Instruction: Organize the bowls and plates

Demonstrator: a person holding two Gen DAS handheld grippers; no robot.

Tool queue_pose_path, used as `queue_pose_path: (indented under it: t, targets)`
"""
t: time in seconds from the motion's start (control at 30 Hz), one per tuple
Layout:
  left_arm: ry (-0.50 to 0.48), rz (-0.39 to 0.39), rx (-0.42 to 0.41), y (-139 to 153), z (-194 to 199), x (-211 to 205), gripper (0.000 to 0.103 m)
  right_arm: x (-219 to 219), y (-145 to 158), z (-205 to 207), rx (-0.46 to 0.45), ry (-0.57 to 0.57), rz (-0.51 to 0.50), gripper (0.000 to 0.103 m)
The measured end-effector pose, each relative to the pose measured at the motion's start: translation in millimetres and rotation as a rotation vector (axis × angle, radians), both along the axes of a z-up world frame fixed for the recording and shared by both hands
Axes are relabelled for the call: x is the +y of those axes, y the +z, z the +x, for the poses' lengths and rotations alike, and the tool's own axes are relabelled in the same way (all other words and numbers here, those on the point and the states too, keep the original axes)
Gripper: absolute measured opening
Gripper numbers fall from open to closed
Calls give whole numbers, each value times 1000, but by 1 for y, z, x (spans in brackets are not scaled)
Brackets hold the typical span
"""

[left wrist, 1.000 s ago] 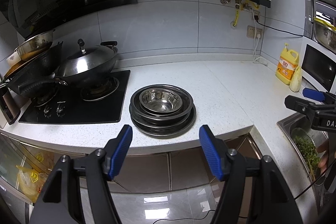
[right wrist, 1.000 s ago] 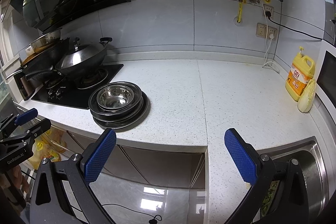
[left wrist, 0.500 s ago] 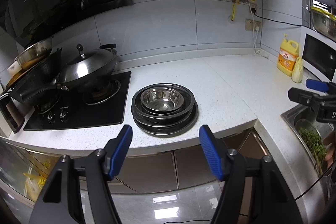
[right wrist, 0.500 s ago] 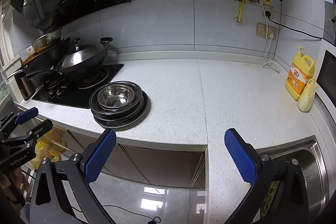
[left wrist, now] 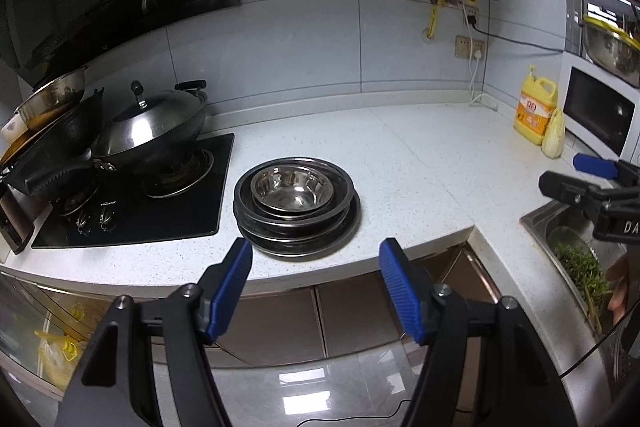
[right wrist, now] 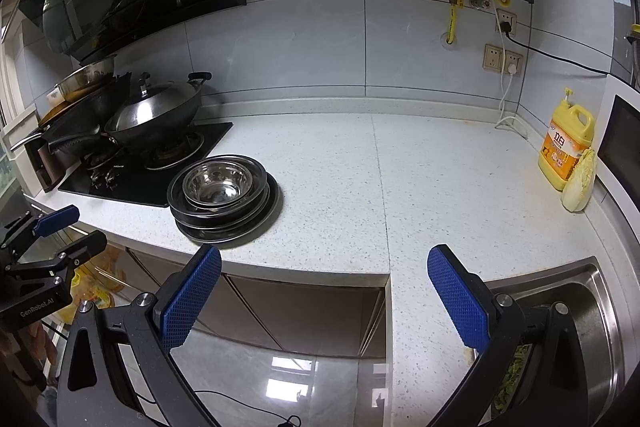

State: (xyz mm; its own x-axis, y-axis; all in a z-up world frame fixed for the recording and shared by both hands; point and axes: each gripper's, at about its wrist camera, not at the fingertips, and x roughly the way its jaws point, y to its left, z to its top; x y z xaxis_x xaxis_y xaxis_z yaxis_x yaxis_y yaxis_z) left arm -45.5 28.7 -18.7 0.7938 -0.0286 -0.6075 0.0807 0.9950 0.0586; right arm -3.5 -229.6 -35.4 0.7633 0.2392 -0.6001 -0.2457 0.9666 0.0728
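Progress: appears near its end; the steel dishes already sit nested in a single stack (left wrist: 296, 205), and no loose plate or bowl shows elsewhere on the counter (left wrist: 420, 163).
Stack position: front edge of the counter, just beside the stove (left wrist: 132, 203).
Bowls: one clearly on top (left wrist: 292, 187).
Plates: roughly four or five beneath it; the rims overlap too closely for a firm count.
Left gripper (left wrist: 316, 285): one, fingers apart, empty, short of the counter's front edge.
Right gripper (right wrist: 324, 297): one, fingers wide apart, empty, short of the same edge, near the sink (right wrist: 596, 291).
Remaining: likely nothing but withdrawal.
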Motion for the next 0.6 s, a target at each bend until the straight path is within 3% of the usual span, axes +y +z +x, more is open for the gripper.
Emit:
queue_pose_path:
  t: [0.13, 0.6]
  targets:
    - [21, 4, -15, 1, -4, 3, 64, 1, 0, 1, 0, 4, 0, 102]
    - [80, -88, 10, 4, -9, 29, 64, 24, 0, 5, -7, 68, -5, 102]
